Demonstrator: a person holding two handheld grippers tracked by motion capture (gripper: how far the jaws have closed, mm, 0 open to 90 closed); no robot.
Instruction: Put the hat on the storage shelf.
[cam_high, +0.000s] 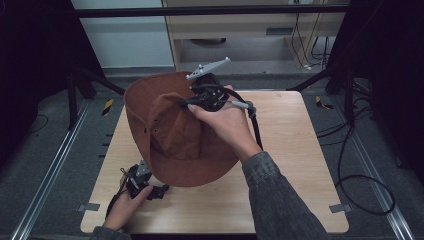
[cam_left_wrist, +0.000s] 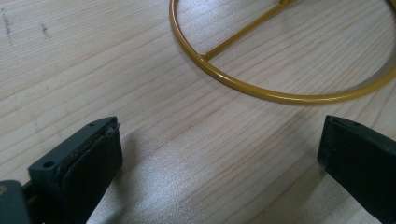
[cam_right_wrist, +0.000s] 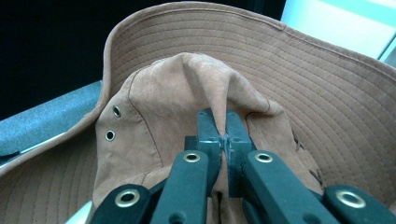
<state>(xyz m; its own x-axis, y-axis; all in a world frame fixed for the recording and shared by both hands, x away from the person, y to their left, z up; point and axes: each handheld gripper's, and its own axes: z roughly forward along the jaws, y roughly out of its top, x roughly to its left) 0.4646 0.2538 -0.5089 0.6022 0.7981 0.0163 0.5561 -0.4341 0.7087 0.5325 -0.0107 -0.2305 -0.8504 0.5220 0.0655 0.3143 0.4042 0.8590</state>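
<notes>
The rust-brown cloth bucket hat with a wide stitched brim (cam_right_wrist: 154, 93) hangs from the right gripper (cam_right_wrist: 223, 122), whose jaws are closed tight on a pinched fold of the crown. In the right gripper view the fabric bunches up just ahead of the jaw tips, with two small metal eyelets (cam_right_wrist: 113, 123) off to the side of them and the brim curving round beyond. In the high view the hat (cam_high: 167, 130) hangs below and toward the person from that gripper (cam_high: 192, 102), held above the pale wooden desk (cam_high: 295, 150), its lower brim reaching down near the left gripper (cam_high: 159, 190).

The grip looks thin to me: only a ridge of soft cloth sits between the pads, and the whole weight of the hat pulls on it. A quick swing or jerk of the right hand (cam_high: 225, 122) could slide that fold out and let the hat drop.

The left gripper (cam_left_wrist: 219, 154) rests low at the desk with its jaws spread wide and nothing between them. Just ahead of it lies a mustard-yellow metal ring with a straight bar across it (cam_left_wrist: 261, 91), seemingly the foot of a stand. The hat hangs over that area, and I judge the draped brim could hide the ring from the person above, so a lowering move might land the hat off centre or knock the frame aside. The floppy brim could also brush the open left jaws and snag.
</notes>
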